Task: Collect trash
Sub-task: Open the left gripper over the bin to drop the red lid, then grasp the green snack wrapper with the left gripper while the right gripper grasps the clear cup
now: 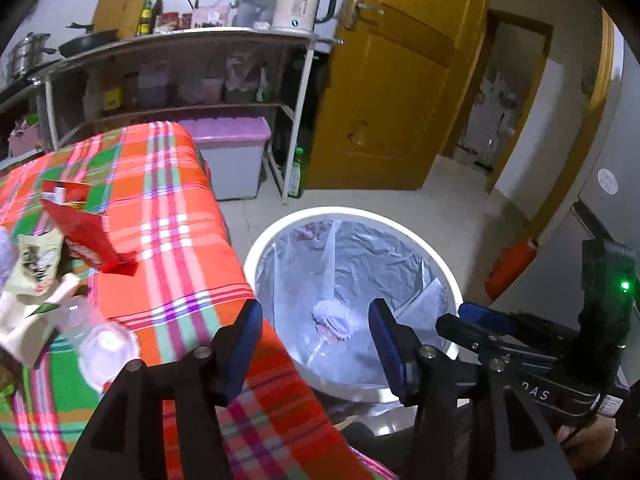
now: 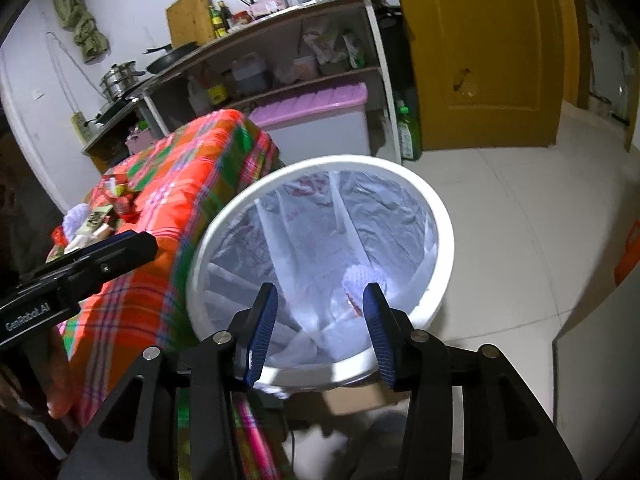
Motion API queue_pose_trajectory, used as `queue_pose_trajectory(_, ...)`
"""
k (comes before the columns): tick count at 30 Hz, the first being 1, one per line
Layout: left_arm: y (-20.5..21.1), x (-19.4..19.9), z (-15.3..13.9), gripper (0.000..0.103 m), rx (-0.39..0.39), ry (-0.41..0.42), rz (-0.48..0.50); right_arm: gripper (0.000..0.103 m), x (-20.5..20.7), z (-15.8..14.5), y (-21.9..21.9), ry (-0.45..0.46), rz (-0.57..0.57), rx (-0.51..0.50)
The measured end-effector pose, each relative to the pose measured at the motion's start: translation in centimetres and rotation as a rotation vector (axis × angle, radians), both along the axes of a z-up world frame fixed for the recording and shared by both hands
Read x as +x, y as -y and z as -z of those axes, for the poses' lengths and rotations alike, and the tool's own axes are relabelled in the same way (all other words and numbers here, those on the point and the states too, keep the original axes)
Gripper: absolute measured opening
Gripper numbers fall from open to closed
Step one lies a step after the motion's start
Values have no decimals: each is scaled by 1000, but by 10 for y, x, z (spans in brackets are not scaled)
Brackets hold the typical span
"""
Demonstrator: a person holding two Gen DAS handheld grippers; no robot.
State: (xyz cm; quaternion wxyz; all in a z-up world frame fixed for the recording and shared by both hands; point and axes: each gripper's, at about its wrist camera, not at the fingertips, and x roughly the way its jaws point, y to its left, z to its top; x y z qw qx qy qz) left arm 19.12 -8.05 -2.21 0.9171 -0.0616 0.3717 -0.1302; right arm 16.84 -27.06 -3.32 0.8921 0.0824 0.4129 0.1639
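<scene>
A white trash bin (image 1: 256, 252) lined with a clear bag stands on the floor beside the table; a purple-white foam piece (image 1: 332, 320) lies inside it, also in the right wrist view (image 2: 360, 278). My left gripper (image 1: 316, 344) is open and empty over the bin's near rim. My right gripper (image 2: 320, 328) is open and empty above the bin (image 2: 224, 216); it shows at the right in the left wrist view (image 1: 484, 320). On the plaid cloth lie a red wrapper (image 1: 88, 236), a beige snack bag (image 1: 38, 264), a white carton (image 1: 36, 320) and a clear plastic cup (image 1: 100, 344).
The plaid-covered table (image 1: 168, 200) stands left of the bin. Behind it are a metal shelf (image 1: 296, 120) with a kettle (image 1: 300, 4), a purple-lidded box (image 1: 232, 156), a green bottle (image 1: 296, 172) and a wooden door (image 1: 392, 80). An orange object (image 1: 508, 268) lies on the floor.
</scene>
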Motion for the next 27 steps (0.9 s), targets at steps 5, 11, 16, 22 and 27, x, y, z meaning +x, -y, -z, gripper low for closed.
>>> queue_pose_trajectory(5,-14,-22,-17,55,-3,56,-33,46,-15,-16,-13,47,-40,-6)
queue_pose_trajectory(11,-34,-49,-31,55,-4,94,-74,46,-30,-30,-35,70,-99,-5)
queue_pose_trajectory(16,-50,-72,-36,55,18,133,-118,46,-41,-37,-51,65,-144,7)
queue_pose_trajectory(22,-73,-96,-37,55,20,148,-166,46,-54,-43,-72,87,-209,1)
queue_pose_trajectory(27,-91,-112,-34,55,22,142,-207,46,-58,-43,-85,86,-248,2)
